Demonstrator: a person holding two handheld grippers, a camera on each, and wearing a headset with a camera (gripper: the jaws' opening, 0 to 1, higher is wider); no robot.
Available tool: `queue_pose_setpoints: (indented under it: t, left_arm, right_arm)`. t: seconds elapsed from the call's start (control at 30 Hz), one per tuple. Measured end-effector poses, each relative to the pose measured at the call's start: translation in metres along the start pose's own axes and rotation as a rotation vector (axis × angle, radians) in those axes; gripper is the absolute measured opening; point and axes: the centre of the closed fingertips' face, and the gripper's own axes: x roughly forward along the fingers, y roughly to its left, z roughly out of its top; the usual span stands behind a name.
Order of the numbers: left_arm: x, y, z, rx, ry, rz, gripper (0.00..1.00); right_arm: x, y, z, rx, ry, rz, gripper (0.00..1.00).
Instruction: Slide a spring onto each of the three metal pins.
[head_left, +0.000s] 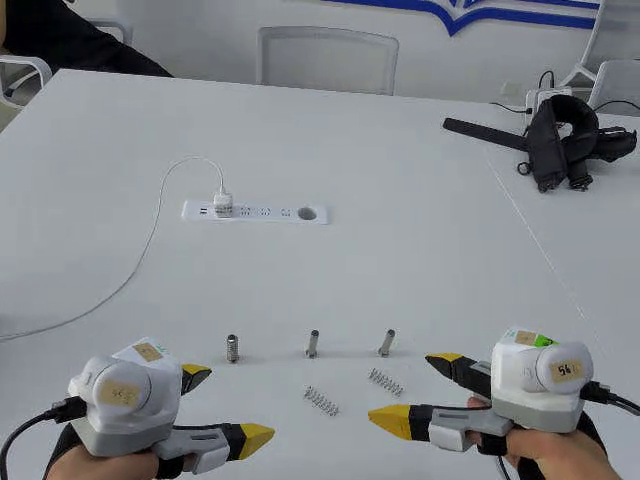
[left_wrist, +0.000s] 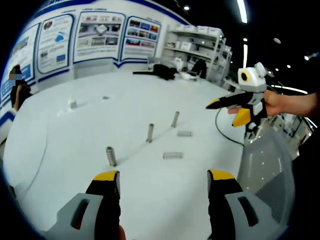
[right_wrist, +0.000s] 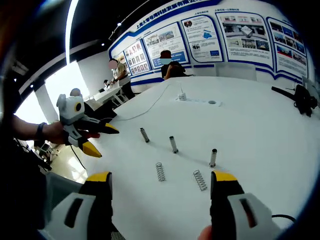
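Yellow-tipped jaws on both your tools stand wide apart with nothing between them. Your left gripper (head_left: 226, 405) hovers over the near left part of the white table (head_left: 420, 250). Your right gripper (head_left: 418, 390) hovers at the near right, its jaws pointing inward toward the left one.

Three metal pins stand upright in a row just beyond the grippers: the left pin (head_left: 232, 348), the middle pin (head_left: 312, 344) and the right pin (head_left: 386, 343). The left pin looks ribbed along its shaft, as with a coil already on it. The middle and right pins are smooth and bare.

Two loose springs lie flat on the table, on your side of the row. The nearer spring (head_left: 321, 401) lies in front of the middle pin. The farther spring (head_left: 385, 382) lies in front of the right pin, close to your right gripper's jaw tips but apart from them.

Well behind the pins lies a white power strip (head_left: 255, 212), with a white cable (head_left: 150, 245) plugged into it and trailing off to the left.
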Motion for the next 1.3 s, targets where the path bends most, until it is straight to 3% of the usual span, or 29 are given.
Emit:
queue_pose_setpoints:
  t: [0.43,0.83,1.3]
  left_arm:
    - [0.017,-0.012,0.003,0.047,0.036,-0.051,0.73]
    - [0.036,-0.02,0.003,0.092,0.075,-0.095,0.72]
    - [0.061,-0.03,0.008,0.188,0.131,-0.162,0.71]
  right_arm:
    - [-0.008,-0.002,-0.023,0.021,0.028,-0.017,0.83]
    - [-0.004,-0.007,-0.04,0.035,0.059,-0.012,0.83]
    - [-0.006,-0.004,-0.049,0.05,0.063,-0.006,0.83]
